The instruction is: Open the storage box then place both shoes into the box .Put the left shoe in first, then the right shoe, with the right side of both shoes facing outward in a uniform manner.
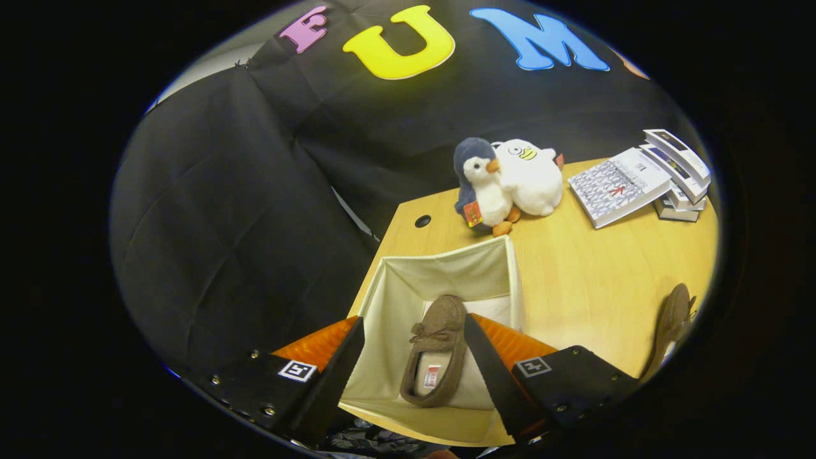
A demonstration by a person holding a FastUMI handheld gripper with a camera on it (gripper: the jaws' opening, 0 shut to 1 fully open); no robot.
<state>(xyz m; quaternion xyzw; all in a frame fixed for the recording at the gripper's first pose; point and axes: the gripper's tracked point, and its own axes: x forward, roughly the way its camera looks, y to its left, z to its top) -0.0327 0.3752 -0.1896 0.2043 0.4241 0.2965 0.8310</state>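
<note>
The gripper point(414, 357) hangs above the open storage box point(446, 274), its 2 fingers spread wide apart with nothing pinched between them. The box is a cream fabric bin standing at the near left corner of the wooden table point(593, 280), its top open and its soft walls upright, the far wall sagging a little at the rim.

Inside lies 1 brown slipper point(437, 357), a moccasin type with a small bow across the upper. It rests flat on its sole on the floor of the box, seen between the fingers and closer to the right one. Its long axis runs from the near wall to the far wall of the box: toe away from the gripper, toward the plush toys, heel and the pale lined opening toward the gripper. A small label shows inside the opening (too small to make out).

The 2nd slipper point(674, 322) lies out on the table, well apart from the box and to the right of the right finger. It is badly stretched by the lens, so which end is its toe cannot be told; its length runs roughly the same near-to-far way.

Beyond the box sit 2 plush toys touching each other, a blue-grey penguin point(479, 182) and a white one point(532, 175). To their right lie a patterned book point(618, 185) and a stack of booklets point(682, 172).
</note>
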